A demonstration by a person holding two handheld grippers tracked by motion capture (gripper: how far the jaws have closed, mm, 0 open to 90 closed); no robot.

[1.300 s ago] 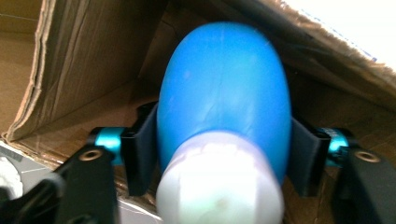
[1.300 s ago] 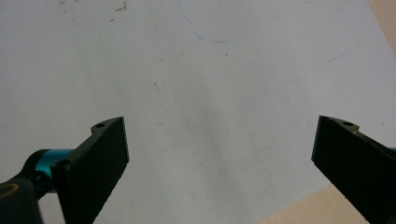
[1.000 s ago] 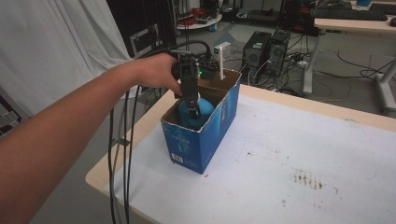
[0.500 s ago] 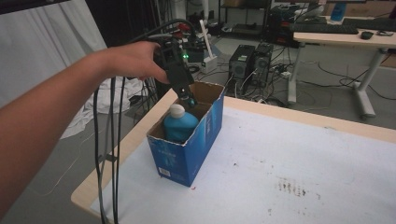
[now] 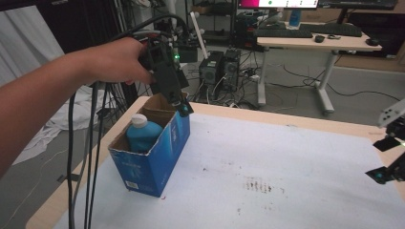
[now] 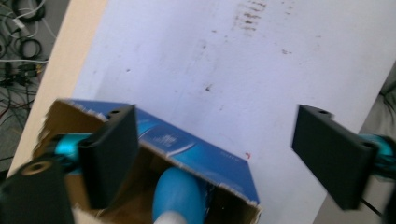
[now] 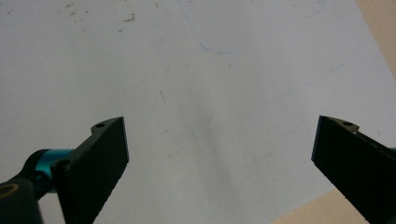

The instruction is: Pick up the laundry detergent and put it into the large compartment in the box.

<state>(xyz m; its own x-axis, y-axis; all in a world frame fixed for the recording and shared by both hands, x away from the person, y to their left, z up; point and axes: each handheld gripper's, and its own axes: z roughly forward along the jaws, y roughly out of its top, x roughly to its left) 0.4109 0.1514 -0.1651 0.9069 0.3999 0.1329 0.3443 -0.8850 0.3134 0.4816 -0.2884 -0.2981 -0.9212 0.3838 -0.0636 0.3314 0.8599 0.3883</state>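
The bottle stands in the box, cap up, long axis upright. The drop looks done: the left tongs, just above the box's far end, have been spreading and pinch nothing. The right tongs hang spread, empty. Next, likely pull clear.
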